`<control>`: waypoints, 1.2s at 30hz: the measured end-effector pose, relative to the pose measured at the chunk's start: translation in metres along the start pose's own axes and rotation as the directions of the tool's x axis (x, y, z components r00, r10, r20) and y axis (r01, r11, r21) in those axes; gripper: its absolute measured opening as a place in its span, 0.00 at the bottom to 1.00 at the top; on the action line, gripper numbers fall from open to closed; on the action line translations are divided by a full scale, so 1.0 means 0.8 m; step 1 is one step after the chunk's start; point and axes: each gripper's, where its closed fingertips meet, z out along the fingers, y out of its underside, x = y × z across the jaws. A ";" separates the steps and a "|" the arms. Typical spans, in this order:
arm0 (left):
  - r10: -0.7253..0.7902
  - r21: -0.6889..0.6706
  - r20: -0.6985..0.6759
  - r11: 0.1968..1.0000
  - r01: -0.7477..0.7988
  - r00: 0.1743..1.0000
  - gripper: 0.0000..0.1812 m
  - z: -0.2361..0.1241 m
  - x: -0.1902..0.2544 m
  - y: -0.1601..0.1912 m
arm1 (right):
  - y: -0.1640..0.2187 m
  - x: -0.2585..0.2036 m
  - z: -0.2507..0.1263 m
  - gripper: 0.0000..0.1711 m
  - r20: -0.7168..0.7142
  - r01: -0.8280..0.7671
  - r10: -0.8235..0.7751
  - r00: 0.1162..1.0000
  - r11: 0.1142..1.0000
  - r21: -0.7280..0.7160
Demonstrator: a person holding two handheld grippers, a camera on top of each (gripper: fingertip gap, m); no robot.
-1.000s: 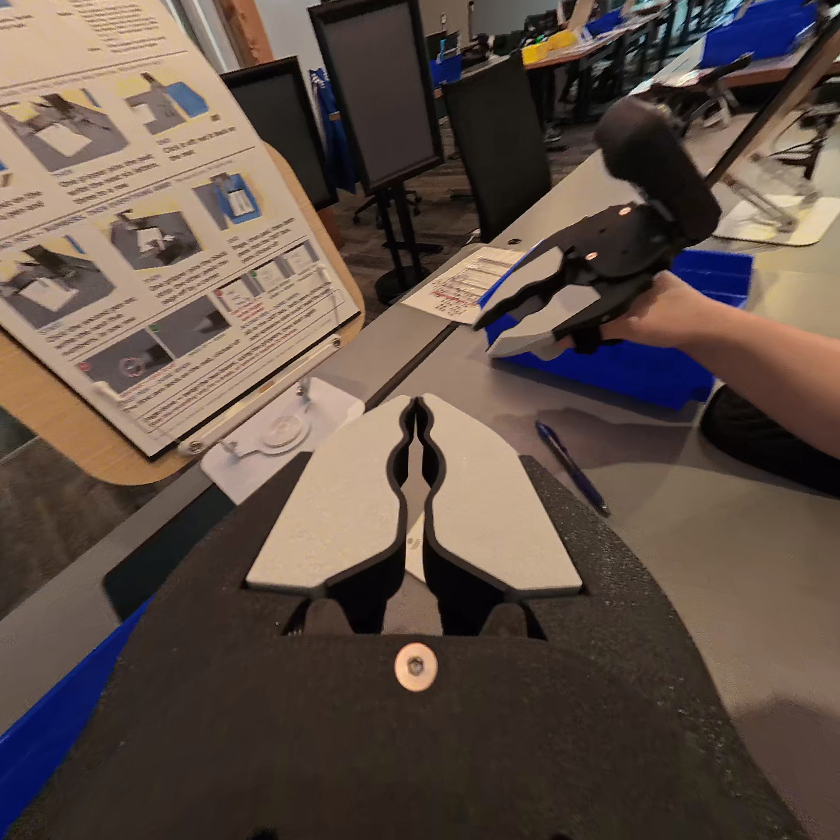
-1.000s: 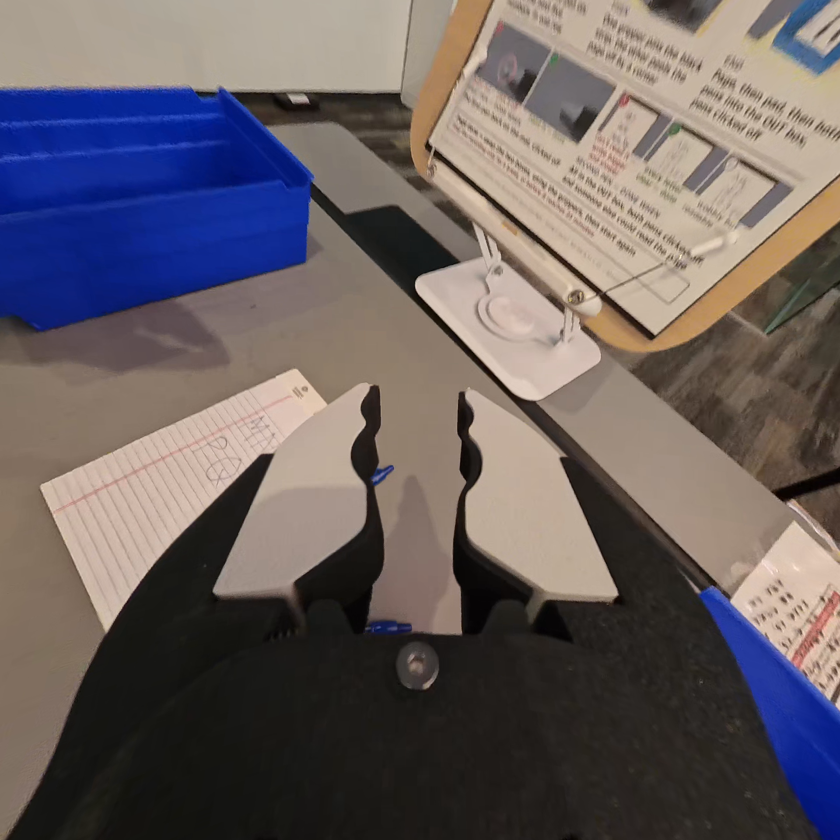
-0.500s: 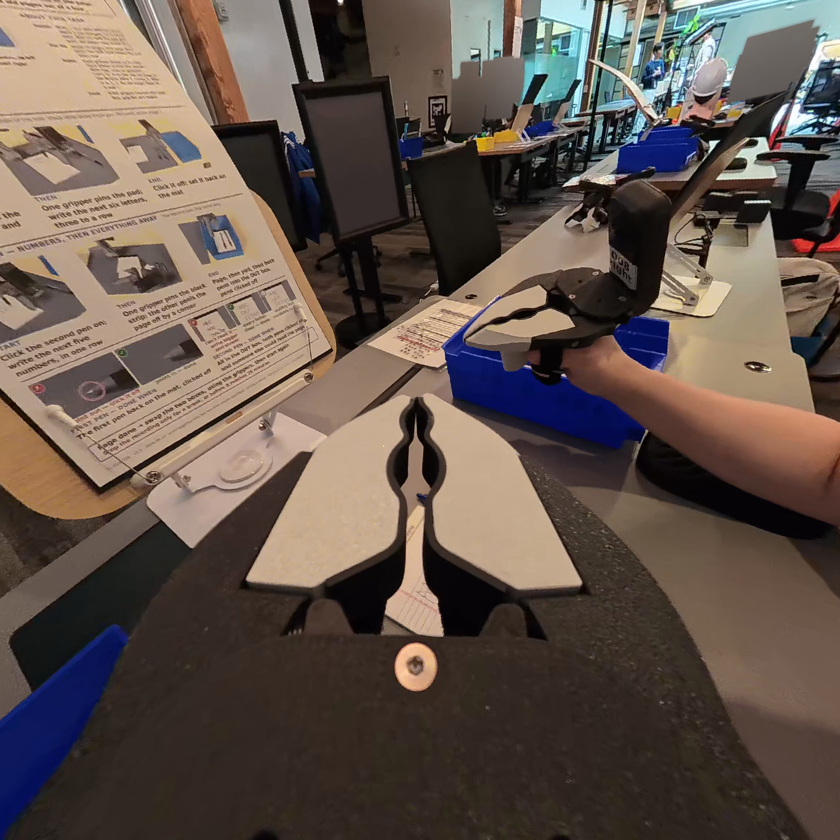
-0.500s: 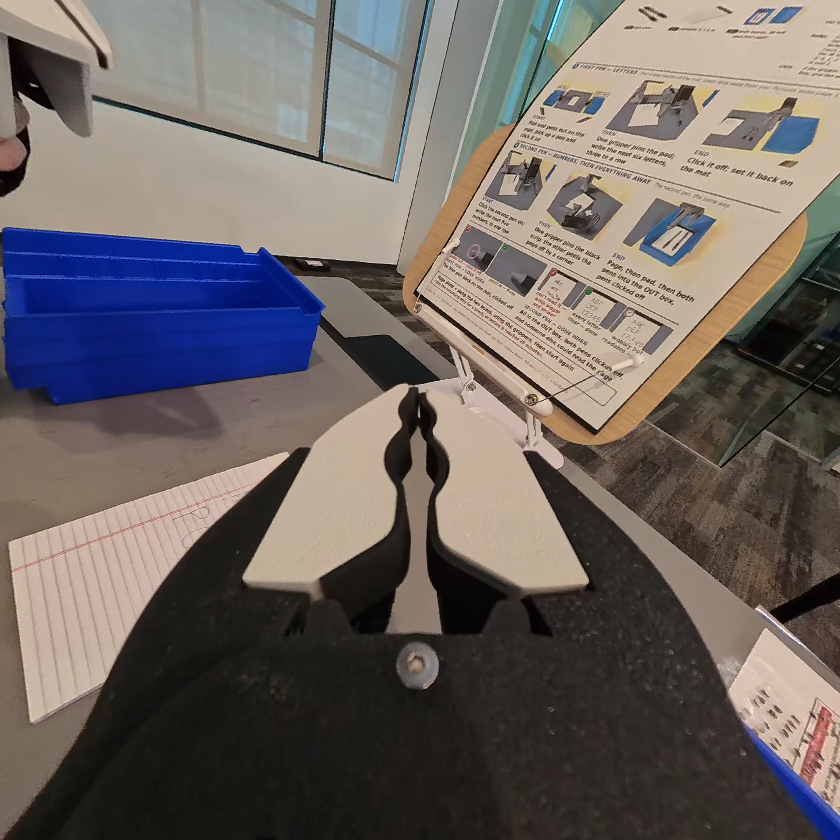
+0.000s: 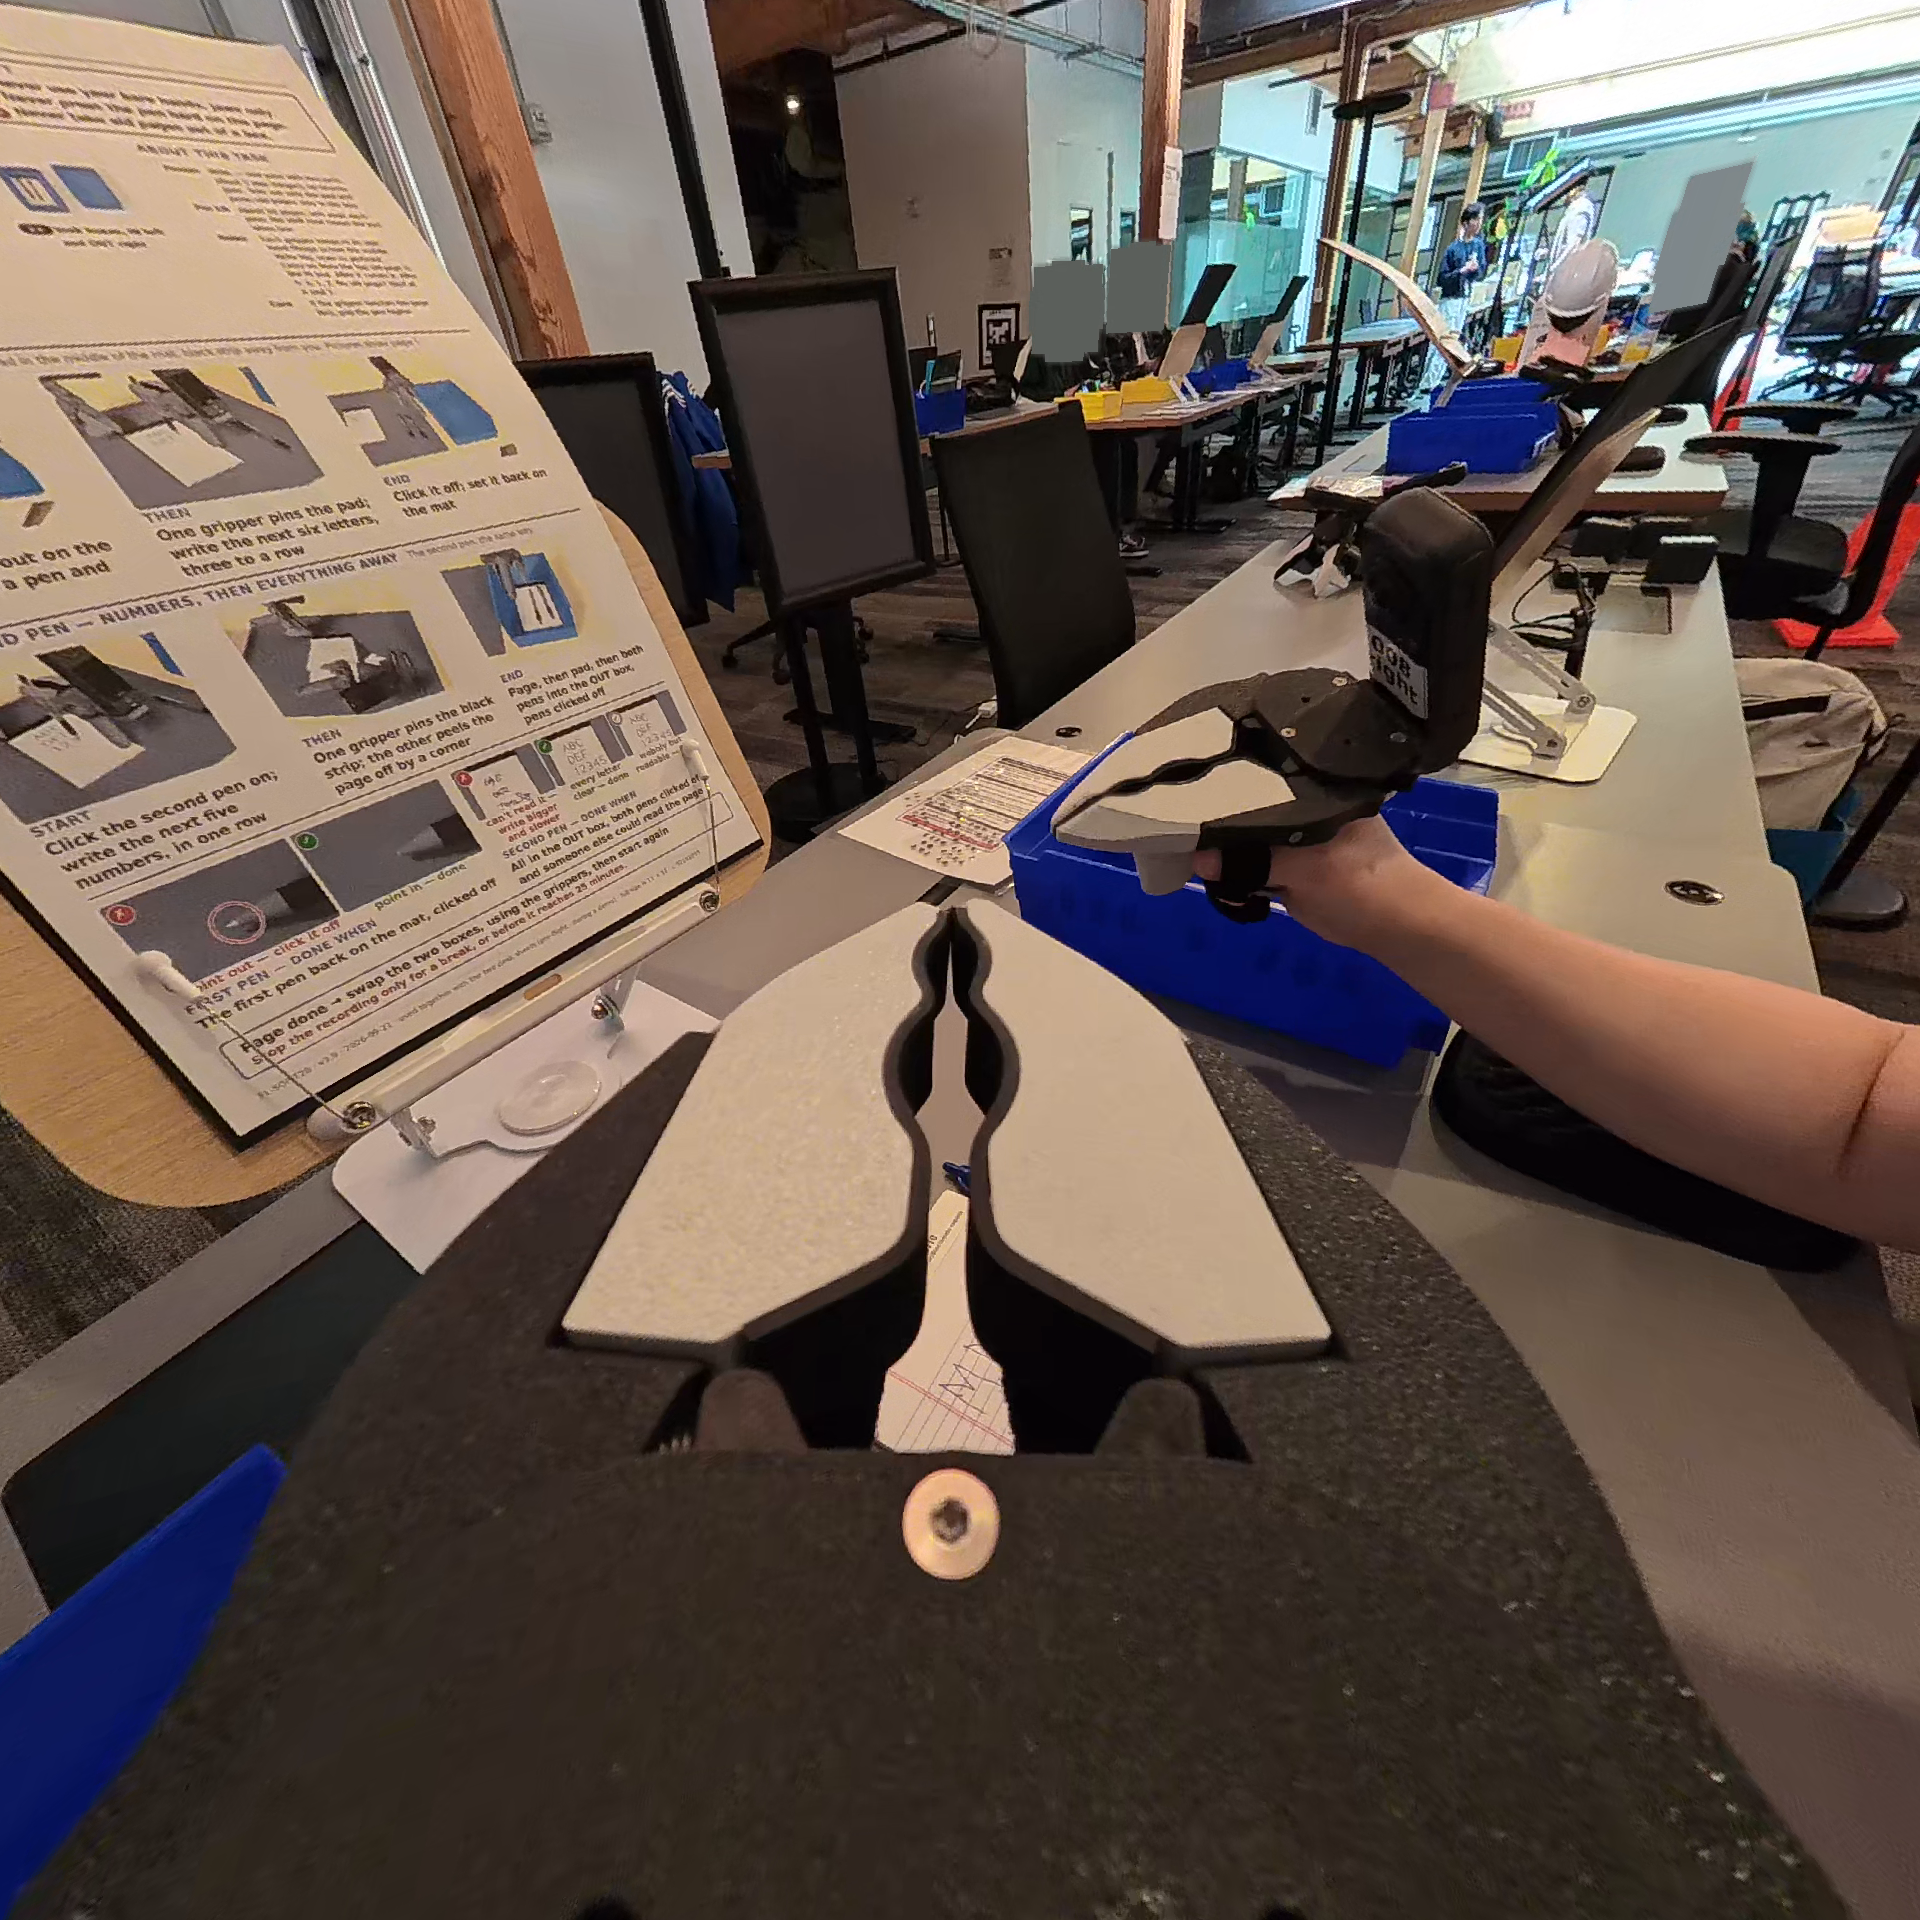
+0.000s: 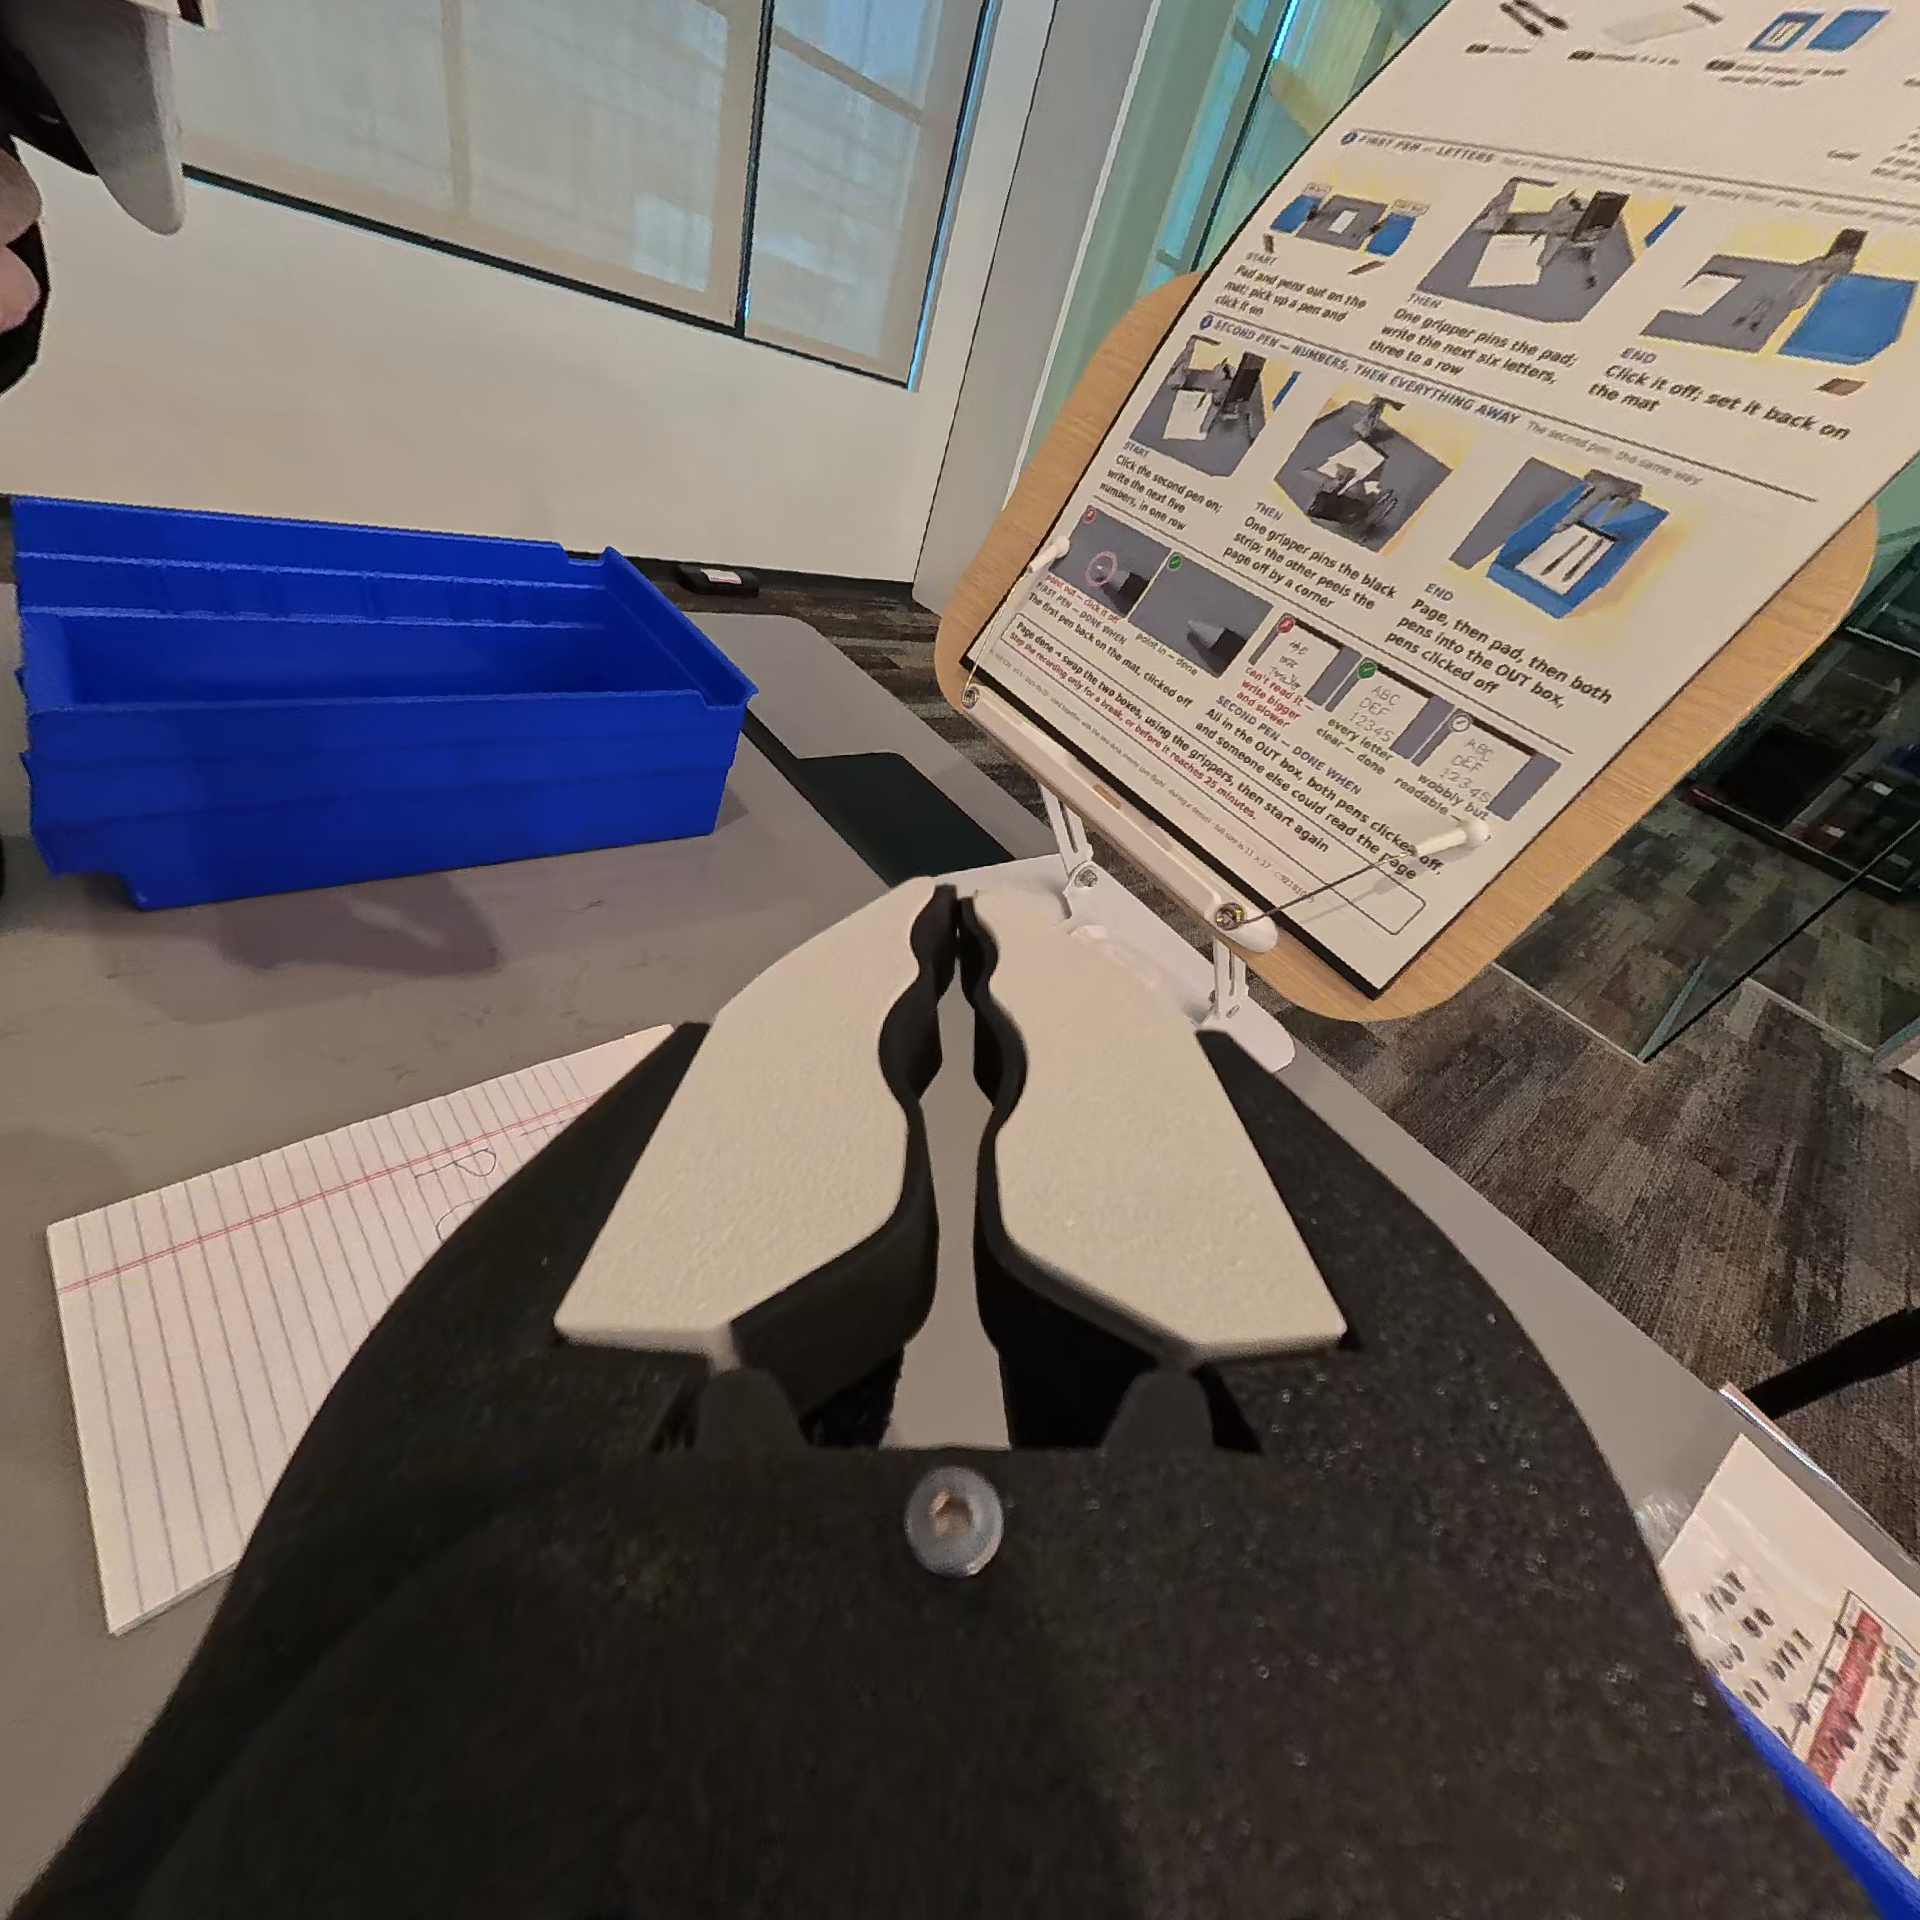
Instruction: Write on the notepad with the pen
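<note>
Left gripper [image 5: 951,925]: jaws closed, empty, raised above the pad.
Right gripper [image 6: 956,904]: jaws closed, empty, held above the table [image 6: 312,997].
Notepad [image 6: 239,1309]: flat on table, blue marks near the top.
Pen [image 5: 954,1174]: blue sliver showing beyond notepad.

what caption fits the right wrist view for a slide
Right gripper, jaws shut and empty, held above a gray table beside a lined notepad.

A grey table [image 6: 623,966] carries a lined notepad [image 6: 260,1299], a blue bin [image 6: 364,748] behind it, and a white stand base [image 6: 1132,935] at the far edge.
</note>
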 end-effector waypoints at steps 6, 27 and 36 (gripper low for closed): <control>-0.004 -0.002 -0.003 1.000 0.004 1.000 0.00 0.001 0.000 0.001 | 0.001 0.002 0.000 0.00 -0.003 -0.005 0.005 1.000 1.000 0.001; 0.003 -0.011 -0.001 1.000 -0.003 1.000 0.00 0.003 0.001 0.003 | 0.010 0.000 0.004 0.00 0.036 -0.070 0.071 0.997 0.997 -0.013; 0.003 -0.012 0.002 1.000 -0.003 1.000 0.00 0.003 0.000 0.002 | 0.014 -0.001 0.006 0.00 0.044 -0.081 0.082 0.996 0.996 -0.026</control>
